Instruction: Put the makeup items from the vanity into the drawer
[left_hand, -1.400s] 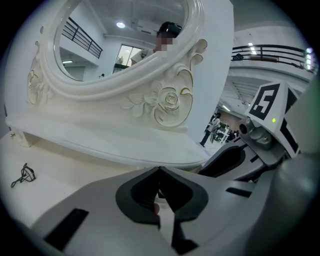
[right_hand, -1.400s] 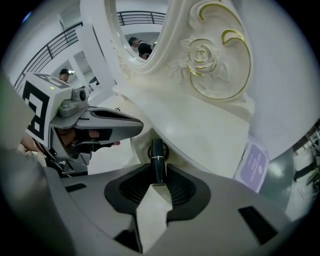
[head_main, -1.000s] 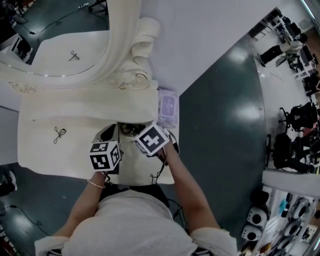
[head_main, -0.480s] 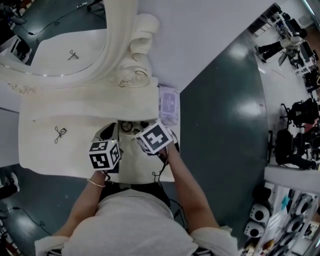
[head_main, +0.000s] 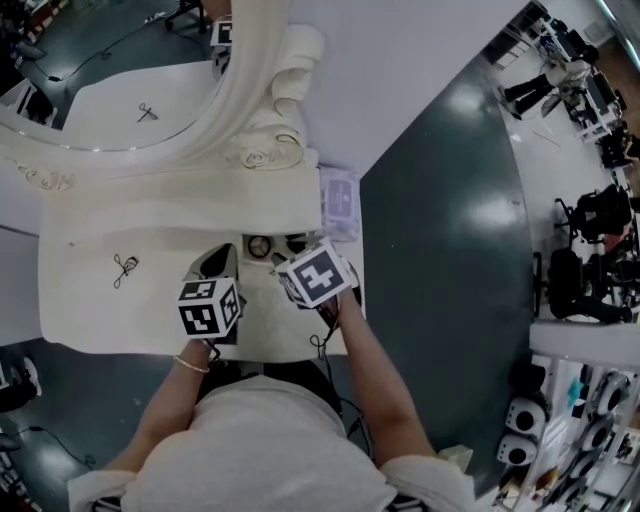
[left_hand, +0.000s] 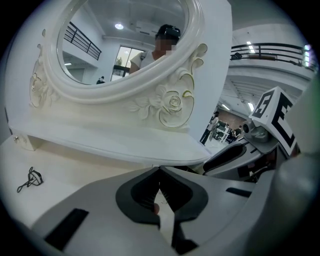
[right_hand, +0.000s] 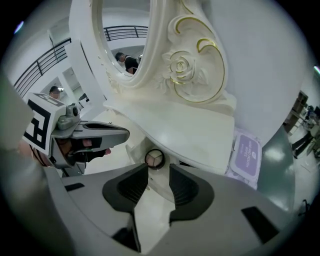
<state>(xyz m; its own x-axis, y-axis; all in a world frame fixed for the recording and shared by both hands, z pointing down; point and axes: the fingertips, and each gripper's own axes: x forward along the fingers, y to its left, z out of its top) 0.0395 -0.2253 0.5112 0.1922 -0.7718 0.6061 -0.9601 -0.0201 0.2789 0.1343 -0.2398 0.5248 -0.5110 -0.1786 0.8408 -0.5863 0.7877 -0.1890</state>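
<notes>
The white vanity's drawer (right_hand: 129, 148) stands pulled out under the tabletop. A round compact (right_hand: 154, 158) lies inside it, also seen as the compact (head_main: 260, 246) from above. My right gripper (right_hand: 159, 171) hovers over the drawer, open; its jaws have just been opening and nothing is between them. Its marker cube (head_main: 318, 275) hides the fingertips from above. My left gripper (left_hand: 160, 172) is beside it at the drawer's left, jaws shut at the tips, with no item visible in them. A black eyelash curler (head_main: 125, 268) lies on the vanity top at the left.
A purple wipes pack (head_main: 338, 203) lies at the vanity's right end, next to the carved mirror frame (head_main: 265, 110). The raised shelf (right_hand: 190, 130) overhangs the drawer's back. Dark floor lies to the right, with the person's body close to the front edge.
The right gripper's cube has shifted slightly to the right and tilted, uncovering the round compact in the drawer. The left gripper has kept still.
</notes>
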